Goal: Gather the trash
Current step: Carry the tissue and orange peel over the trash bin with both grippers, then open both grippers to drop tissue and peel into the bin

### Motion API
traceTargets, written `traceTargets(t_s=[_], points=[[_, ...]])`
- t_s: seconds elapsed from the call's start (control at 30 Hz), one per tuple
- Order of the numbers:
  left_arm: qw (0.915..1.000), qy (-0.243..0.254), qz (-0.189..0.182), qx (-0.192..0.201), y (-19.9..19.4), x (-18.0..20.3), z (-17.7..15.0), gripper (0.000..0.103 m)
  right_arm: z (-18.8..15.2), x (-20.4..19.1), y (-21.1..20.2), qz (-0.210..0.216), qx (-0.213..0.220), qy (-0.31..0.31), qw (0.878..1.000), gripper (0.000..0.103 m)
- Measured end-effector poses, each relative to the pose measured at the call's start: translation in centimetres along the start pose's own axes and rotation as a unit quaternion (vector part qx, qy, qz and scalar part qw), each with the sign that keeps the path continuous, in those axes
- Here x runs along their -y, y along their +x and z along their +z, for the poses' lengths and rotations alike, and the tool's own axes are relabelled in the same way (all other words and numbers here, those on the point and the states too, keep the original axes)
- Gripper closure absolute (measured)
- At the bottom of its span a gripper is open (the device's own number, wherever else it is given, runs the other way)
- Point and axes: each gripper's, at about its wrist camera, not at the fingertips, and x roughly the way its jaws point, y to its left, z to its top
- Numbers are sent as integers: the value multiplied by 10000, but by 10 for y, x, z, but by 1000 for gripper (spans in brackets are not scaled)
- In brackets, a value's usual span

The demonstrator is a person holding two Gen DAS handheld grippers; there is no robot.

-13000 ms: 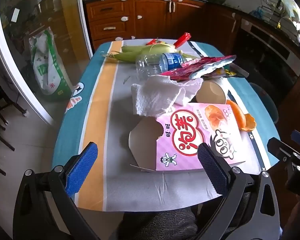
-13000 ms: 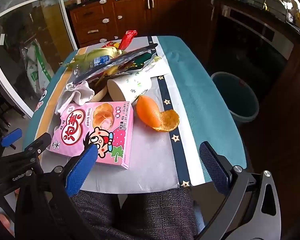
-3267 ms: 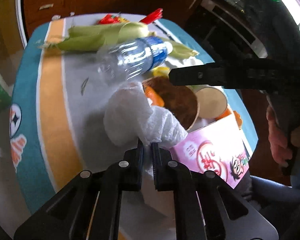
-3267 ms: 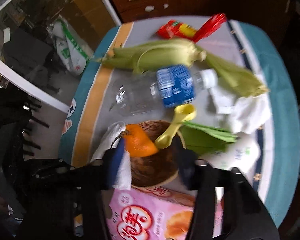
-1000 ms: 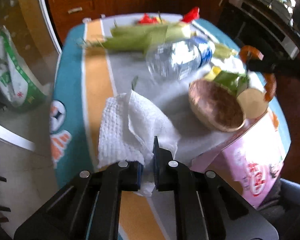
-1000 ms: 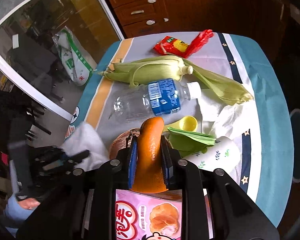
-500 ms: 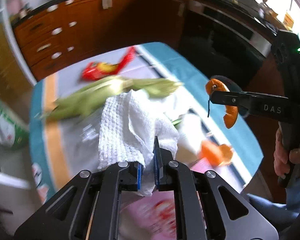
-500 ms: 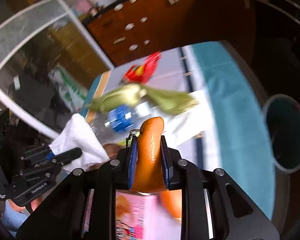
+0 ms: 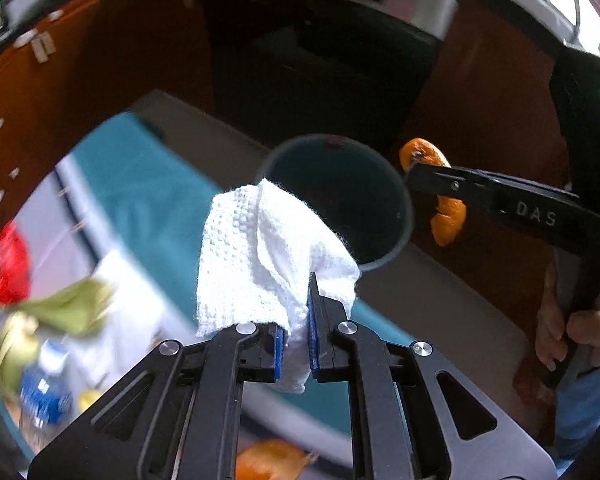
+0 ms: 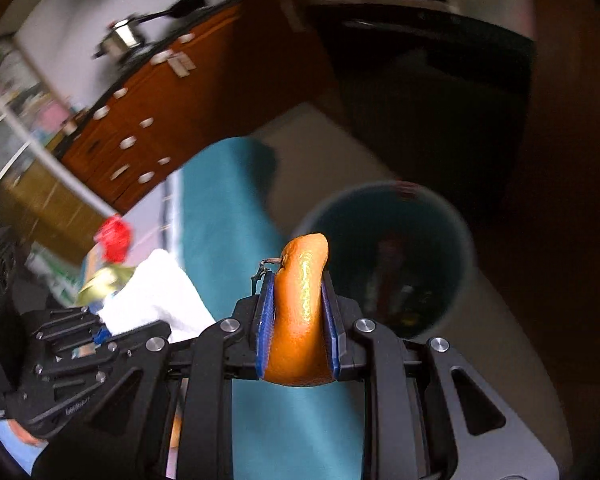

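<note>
Each black hand-held gripper (image 9: 296,340) has blue pads, silver screws; "DAS" lettering; light-blue sleeve (image 9: 584,412).

bin (image 9: 404,216) mouth: open above | table edge (image 9: 172,184): just beside bin

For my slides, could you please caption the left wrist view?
Left hand-held gripper carries a paper towel toward the bin, orange peel alongside.
</note>
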Motion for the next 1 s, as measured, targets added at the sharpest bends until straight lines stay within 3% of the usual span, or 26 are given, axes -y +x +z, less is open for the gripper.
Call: traceTargets(t_s=[0.17, 0.37, 0.73, 0.87, 0.9, 0.93, 0.97, 1.0], points=[[9988, 314, -83, -354, 54, 32, 28, 93, 2, 48, 27, -300, -200, 374, 9986, 82], [9968, 405, 2, -682, 103, 39, 47, 93, 0, 66, 63, -361, -481, 574, 9965, 82], [9956, 354, 42, -864, 133, 29, 56, 92, 11, 64, 93, -310, -658, 621, 9954, 81], [9953, 400, 2, -876, 125, 27, 55, 91, 15, 64, 96, -346, -646, 626, 9954, 74], [9954, 412, 12, -870, 126, 26, 56, 82, 15, 64, 96, -358, -630, 628, 9954, 69], [9953, 440, 84, -857, 124, 27, 55, 72, 16, 63, 95, -372, -615, 643, 9953, 52], [9954, 472, 221, -807, 122, 28, 55, 48, 15, 63, 94, -382, -604, 658, 9953, 30], [9955, 501, 329, -737, 124, 29, 56, 37, 16, 63, 91, -385, -557, 674, 9954, 25]])
